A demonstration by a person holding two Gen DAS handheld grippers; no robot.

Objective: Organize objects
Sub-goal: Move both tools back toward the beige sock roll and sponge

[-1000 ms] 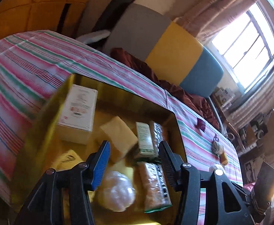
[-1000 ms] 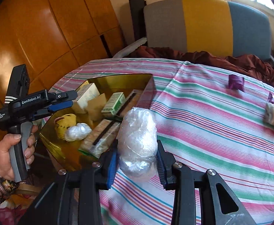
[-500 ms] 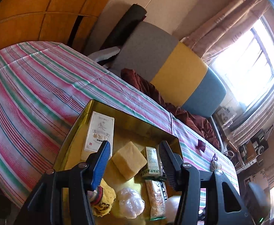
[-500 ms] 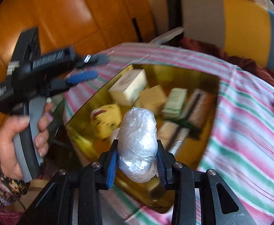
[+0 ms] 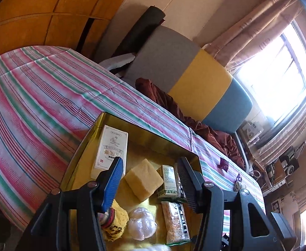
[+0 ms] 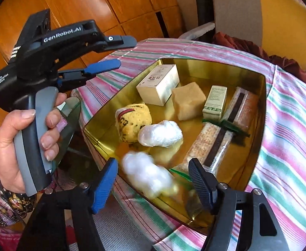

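Observation:
A gold tray (image 6: 215, 64) sits on the striped tablecloth and holds a white box (image 6: 159, 83), a tan block (image 6: 188, 100), a small green box (image 6: 214, 101), two long packets (image 6: 211, 146), a yellow knitted piece (image 6: 132, 121) and a clear-wrapped bundle (image 6: 161, 133). My right gripper (image 6: 151, 163) hangs over the tray's near corner, jaws opening. A second clear-wrapped bundle (image 6: 146, 175) is blurred between them, free of the pads. My left gripper (image 5: 150, 161) hovers above the tray (image 5: 153, 129), open, gripping nothing. A hand holds the left gripper (image 6: 123, 52) in the right wrist view.
The striped cloth (image 5: 37, 96) covers the table around the tray. A chair with a grey, yellow and blue back (image 5: 194, 77) stands behind it with a maroon cloth (image 5: 161, 96) draped on it. Small purple wrappers (image 5: 224, 162) lie farther along. Wooden panels (image 6: 90, 4) line the wall.
My right gripper carried the wrapped bundle from over the cloth to over the tray, then its jaws spread and let the bundle go. My left gripper drew back and up from the tray.

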